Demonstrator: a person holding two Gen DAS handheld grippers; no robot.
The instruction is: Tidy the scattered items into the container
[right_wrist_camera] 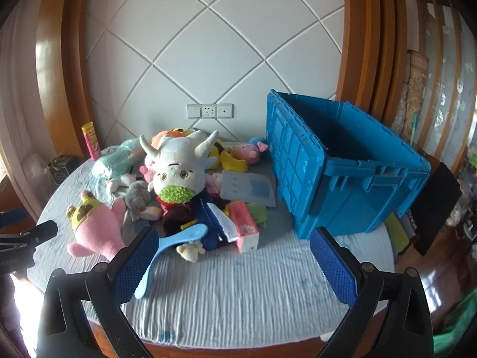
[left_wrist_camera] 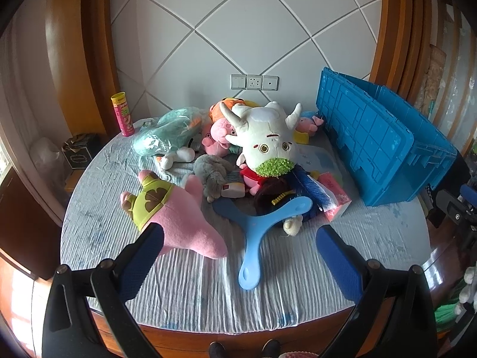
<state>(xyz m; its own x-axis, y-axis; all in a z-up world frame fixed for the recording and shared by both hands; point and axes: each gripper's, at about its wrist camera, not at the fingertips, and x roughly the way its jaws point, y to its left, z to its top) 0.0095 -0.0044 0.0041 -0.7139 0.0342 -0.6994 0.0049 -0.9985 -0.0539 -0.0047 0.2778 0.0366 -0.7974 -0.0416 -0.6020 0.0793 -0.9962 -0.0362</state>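
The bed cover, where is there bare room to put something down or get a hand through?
Bare cover runs along the near edge, before the blue boomerang and blue crate. A smaller patch lies left of the pink starfish plush. The middle, around the white horned plush, is crowded.

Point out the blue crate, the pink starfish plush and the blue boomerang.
blue crate (right_wrist_camera: 351, 205), right wrist view, front wall.
pink starfish plush (left_wrist_camera: 182, 217), left wrist view, pink body.
blue boomerang (left_wrist_camera: 253, 235), left wrist view, centre where arms meet.

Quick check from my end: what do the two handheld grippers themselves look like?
Both match. The left gripper and right gripper each have two black plastic arms with round screw heads, ending in blue pads with a fine dotted grip texture. No cables, markings or sleeves show.
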